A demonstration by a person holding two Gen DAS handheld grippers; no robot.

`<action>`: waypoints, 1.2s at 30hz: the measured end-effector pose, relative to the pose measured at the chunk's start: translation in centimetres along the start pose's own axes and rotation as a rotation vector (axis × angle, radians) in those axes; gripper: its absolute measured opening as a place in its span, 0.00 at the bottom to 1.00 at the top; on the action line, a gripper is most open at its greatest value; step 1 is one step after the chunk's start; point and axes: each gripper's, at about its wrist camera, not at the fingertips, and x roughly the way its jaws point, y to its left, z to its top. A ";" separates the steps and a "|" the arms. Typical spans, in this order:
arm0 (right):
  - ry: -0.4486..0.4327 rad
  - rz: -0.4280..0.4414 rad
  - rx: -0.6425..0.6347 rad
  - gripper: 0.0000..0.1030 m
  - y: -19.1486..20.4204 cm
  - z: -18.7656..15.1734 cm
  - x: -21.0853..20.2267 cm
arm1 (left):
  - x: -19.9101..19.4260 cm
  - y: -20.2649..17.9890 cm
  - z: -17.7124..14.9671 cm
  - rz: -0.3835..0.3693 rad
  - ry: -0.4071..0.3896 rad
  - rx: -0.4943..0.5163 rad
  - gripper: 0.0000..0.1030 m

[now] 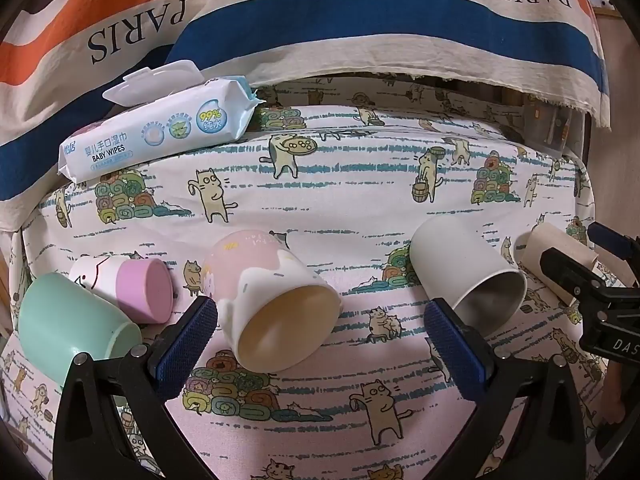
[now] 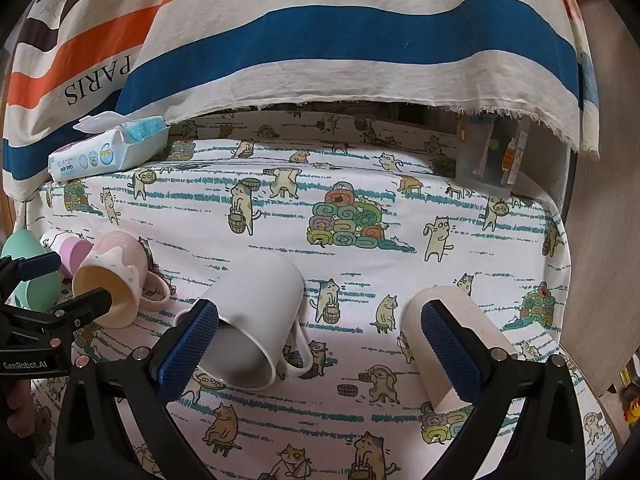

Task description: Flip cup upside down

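Several cups lie on their sides on the cat-print cloth. A pink and white mug (image 1: 272, 300) lies with its mouth toward me between my open left gripper's (image 1: 320, 344) fingers; it also shows in the right wrist view (image 2: 116, 276). A white mug (image 2: 248, 320) lies beside the left finger of my open right gripper (image 2: 320, 348); it also shows in the left wrist view (image 1: 468, 276). A mint green cup (image 1: 68, 328) and a small pink and white cup (image 1: 132, 288) lie at the left. A beige paper cup (image 2: 452, 344) lies behind my right finger.
A pack of baby wipes (image 1: 160, 136) lies at the back left. A striped PARIS cloth (image 2: 320, 40) hangs over the back. A clear plastic box (image 2: 492, 156) stands at the back right. The table edge curves down at the right.
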 end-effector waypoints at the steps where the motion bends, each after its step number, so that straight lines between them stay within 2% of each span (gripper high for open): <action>1: 0.000 -0.001 -0.001 0.99 0.0 0.0 0.0 | 0.0 0.0 0.0 0.000 0.000 0.001 1.00; 16: -0.019 0.016 -0.003 0.99 -0.1 0.0 -0.2 | -0.4 -0.3 0.1 -0.006 -0.010 0.015 1.00; 22: -0.003 0.002 0.015 0.99 -0.4 0.1 -0.1 | -0.7 -1.1 0.1 -0.021 -0.027 0.034 1.00; 29: 0.017 0.022 0.014 0.99 -0.1 0.0 0.2 | -0.7 -0.9 0.1 -0.002 -0.023 0.019 1.00; 36: 0.001 -0.025 0.025 0.99 -0.3 0.0 -0.1 | -1.0 -0.5 0.0 -0.008 -0.044 0.003 1.00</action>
